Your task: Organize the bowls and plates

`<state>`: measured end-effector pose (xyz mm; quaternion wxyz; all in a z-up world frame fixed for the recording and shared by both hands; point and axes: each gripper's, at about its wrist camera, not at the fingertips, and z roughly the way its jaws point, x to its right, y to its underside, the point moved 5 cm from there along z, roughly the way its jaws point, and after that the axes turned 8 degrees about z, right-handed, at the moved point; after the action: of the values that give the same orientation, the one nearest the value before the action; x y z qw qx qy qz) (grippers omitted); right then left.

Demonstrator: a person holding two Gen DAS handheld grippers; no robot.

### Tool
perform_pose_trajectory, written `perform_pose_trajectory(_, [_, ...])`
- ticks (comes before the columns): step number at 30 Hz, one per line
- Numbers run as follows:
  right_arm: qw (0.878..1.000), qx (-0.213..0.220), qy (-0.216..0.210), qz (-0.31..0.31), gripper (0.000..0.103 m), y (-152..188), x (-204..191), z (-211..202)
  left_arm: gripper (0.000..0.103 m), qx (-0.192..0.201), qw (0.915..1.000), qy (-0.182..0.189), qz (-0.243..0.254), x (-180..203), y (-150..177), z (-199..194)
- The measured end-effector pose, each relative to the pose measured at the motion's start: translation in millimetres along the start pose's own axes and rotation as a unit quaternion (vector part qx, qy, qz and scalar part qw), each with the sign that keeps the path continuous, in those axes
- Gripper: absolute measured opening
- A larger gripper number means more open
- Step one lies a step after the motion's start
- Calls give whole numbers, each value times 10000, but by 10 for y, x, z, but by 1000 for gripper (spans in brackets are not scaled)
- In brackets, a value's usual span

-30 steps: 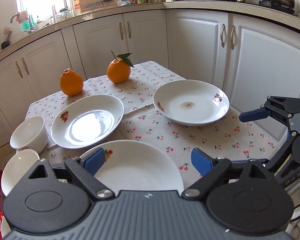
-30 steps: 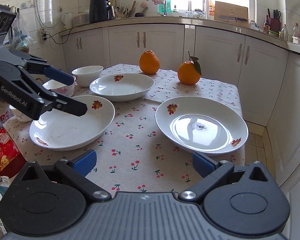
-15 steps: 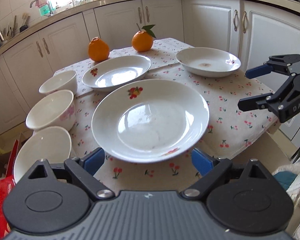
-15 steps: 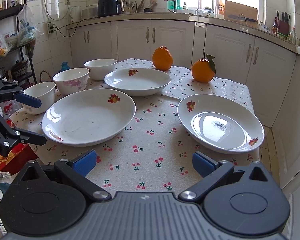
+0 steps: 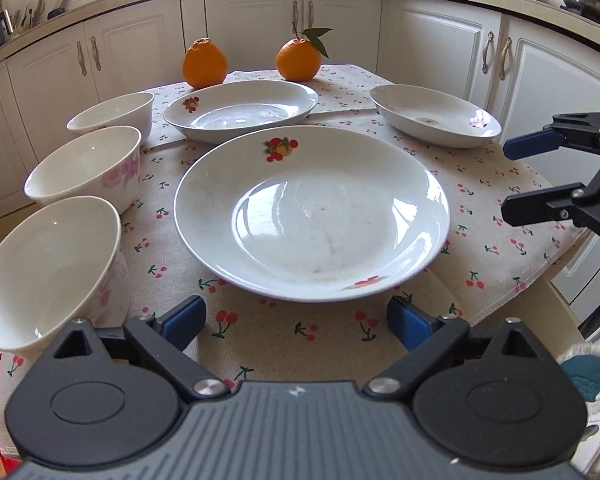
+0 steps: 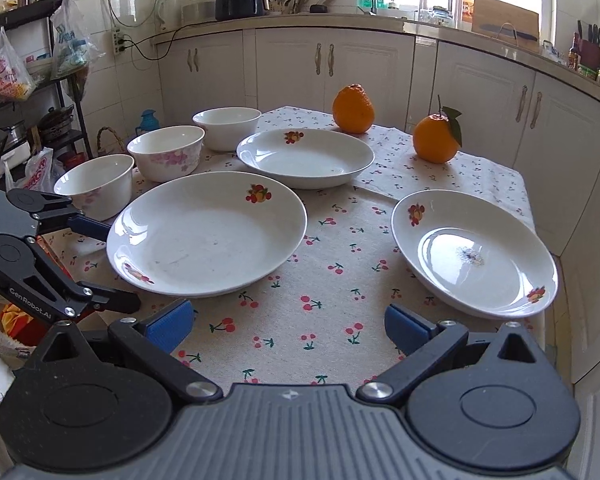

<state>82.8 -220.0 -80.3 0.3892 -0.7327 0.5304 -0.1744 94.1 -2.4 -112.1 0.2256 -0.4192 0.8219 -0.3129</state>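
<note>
Both views have pulled back and swung since a second ago, so that the three bowls now show along the left edge of the counter [image 5: 500,240] and the nearest plate [image 5: 312,212] sits squarely ahead of the left tool [image 5: 296,322].

Going left to right in the left wrist view: the near bowl [image 5: 48,272] and the pink-flowered bowl [image 5: 84,172] stand just beside each other, with the far bowl [image 5: 112,114] behind them. Next comes the nearest plate, then the far plate [image 5: 240,110] behind it, then the right plate [image 5: 434,114] with a small stain in its well. Two oranges [image 5: 204,62] sit at the back. None of the crockery is stacked yet.

The left tool hangs low in front of the nearest plate with its jaws spread wide and nothing between them. The right tool [image 6: 290,326] is likewise spread and empty, facing the cloth between the nearest plate and the right plate.

My reading is that the step in hand is picking up the nearest plate to stack it. To do it well, bring the left tool in low and level so one finger slides under the overhanging rim (the plate is shallow and glazed, so likely slippery). Close firmly on the rim, then lift without tilting. The near bowl is close on the left, so keep that finger clear of it.
</note>
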Motion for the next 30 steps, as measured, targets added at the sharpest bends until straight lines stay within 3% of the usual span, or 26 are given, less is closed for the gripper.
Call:
perform_pose_trajectory(4, [9996,-129,-246,60,103,-52,-6,81,103,77,10000,33,-6,22,7,25])
perform_pose_trajectory(15, [9937,-617,-921,156,103,-210,-82,446,103,207,9998,-40,-38,42,-7,42])
perform_pose_trajectory(21, [9888,-932,-1164,72,103,-275,-131,683,103,227,9997,-81,-54,53,-14,37])
perform_pose_trajectory(26, [9832,-1185,-1386,15,103,-332,-137,860,103,306,9989,-262,234,108,-51,24])
perform_pose_trajectory(30, [9798,-1337,-1484,-48,103,-418,-125,987,101,322,9991,-189,211,90,-62,38])
